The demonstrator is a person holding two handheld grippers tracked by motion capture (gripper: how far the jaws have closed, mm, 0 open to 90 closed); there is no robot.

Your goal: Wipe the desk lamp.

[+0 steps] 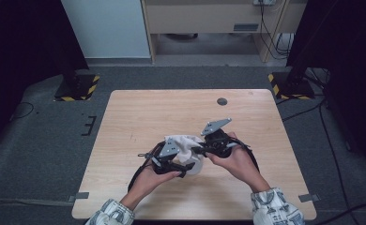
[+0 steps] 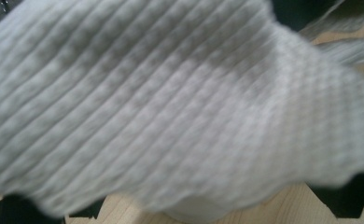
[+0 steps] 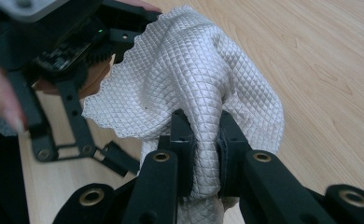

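Cloth [image 1: 185,143]: white, quilted diamond weave w/ scalloped edge, bunched up betw. the two grippers, above the near-centre of the table; a lower part hangs down toward the tabletop.
Cloth close-up: in the left gripper view the cloth [image 2: 180,107] hangs right in front of the lens, blurred, ribbed texture; in the right gripper view the cloth [image 3: 194,88] rises in a rumpled fold above the jaws, one corner spreading to the left.
Right gripper [image 1: 201,150]: held in the person's right hand [image 1: 235,159], grey plate on top tilted; pts left toward the cloth.
Right gripper jaws: in the right gripper view the right gripper [image 3: 203,140] is clamped on a gathered fold of cloth, fabric squeezed betw. the two black pads, a tail of it dropping below them.
Left gripper [image 1: 183,168]: in the left hand [image 1: 150,180], low and just left of the cloth, grey plate facing up; in the right gripper view the left gripper [image 3: 117,44] sits at the cloth's upper-left edge.
Left gripper jaws: can't tell if apart or together – cloth covers them in its own view, too small from above.
Table [image 1: 139,112]: light wood, bare far half, small dark round grommet [image 1: 222,101] near the far edge.
Sleeves: patterned light fabric, at the near edge, both forearms angled inward.
Floor: grey carpet around the table; black stand bases w/ yellow-black hazard stripes [image 1: 78,86] at far left and far right.
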